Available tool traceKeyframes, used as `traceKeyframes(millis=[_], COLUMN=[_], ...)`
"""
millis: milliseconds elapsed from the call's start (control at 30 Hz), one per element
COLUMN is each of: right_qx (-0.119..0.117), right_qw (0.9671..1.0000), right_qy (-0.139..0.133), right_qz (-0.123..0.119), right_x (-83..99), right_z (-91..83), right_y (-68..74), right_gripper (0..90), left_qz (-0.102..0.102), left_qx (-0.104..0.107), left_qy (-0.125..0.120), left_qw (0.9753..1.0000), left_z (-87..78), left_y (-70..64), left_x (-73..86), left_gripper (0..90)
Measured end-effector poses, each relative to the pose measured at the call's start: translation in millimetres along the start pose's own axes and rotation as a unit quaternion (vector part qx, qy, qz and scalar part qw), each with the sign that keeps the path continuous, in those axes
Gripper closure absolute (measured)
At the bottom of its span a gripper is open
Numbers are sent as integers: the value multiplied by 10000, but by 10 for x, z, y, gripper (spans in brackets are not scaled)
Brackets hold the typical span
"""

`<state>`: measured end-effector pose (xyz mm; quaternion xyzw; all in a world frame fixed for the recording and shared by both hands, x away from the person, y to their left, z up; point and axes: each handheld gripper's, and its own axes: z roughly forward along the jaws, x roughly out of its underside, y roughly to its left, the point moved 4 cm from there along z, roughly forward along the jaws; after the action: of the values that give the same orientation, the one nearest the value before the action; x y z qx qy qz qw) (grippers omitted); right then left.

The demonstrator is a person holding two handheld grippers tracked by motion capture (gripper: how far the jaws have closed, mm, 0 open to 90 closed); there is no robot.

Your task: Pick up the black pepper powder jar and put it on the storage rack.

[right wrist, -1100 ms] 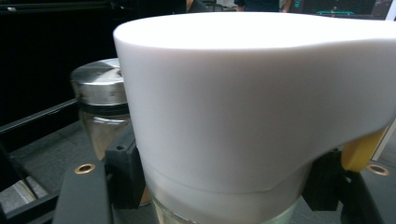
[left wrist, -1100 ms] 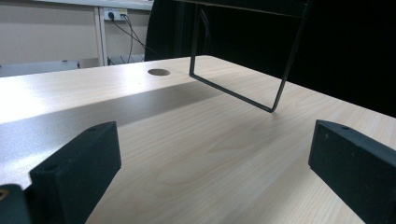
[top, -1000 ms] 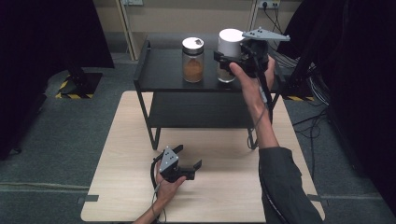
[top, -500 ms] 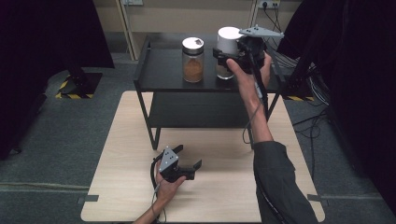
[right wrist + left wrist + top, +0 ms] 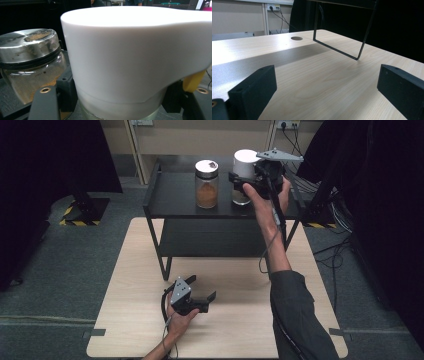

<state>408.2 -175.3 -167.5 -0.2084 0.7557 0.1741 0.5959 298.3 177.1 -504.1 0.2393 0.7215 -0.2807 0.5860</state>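
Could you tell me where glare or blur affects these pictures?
In the right gripper view, the white lid is overexposed on top and soft from closeness; the metal-lidded jar glints. In the left gripper view, the table shines at left, and the jaws blur. The high view is dim around the edges.

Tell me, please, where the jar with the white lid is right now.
In the high view, the white-lidded jar stands on the black shelf's top, toward its right end, beside the metal-lidded jar, with the right tongs around it.
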Motion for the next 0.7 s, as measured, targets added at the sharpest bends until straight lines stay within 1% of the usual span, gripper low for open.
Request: traceKeyframes(millis=[167, 233, 300, 367, 467, 567, 700], right_qx=[19, 28, 3, -6, -193, -300, -232], right_qw=[10000, 10000, 10000, 10000, 9996, 9991, 9992], right_qy=[-7, 1, 63, -16, -190, -292, -312], right_qz=[-59, -9, 17, 34, 96, 15, 36], right_x=[8, 10, 6, 37, 95, 129, 140], right_z=[-5, -6, -4, -20, -50, -86, -126], right_y=[12, 9, -9, -25, -98, -122, -117], right_gripper=[298, 226, 181, 117, 37, 6, 4], left_qz=[5, 10, 5, 11, 13, 17, 19], left_qx=[-3, -4, 4, 4, -1, 5, -2], left_qy=[-2, -1, 9, 9, 7, 16, 9], left_qw=[10000, 10000, 10000, 10000, 10000, 10000, 10000], left_z=[0, 0, 3, 3, 3, 5, 4], left_y=[-1, -3, -2, -3, -4, -3, -5], left_x=[0, 0, -1, -1, -1, -2, -1], left_gripper=[17, 17, 17, 18, 17, 18, 17])
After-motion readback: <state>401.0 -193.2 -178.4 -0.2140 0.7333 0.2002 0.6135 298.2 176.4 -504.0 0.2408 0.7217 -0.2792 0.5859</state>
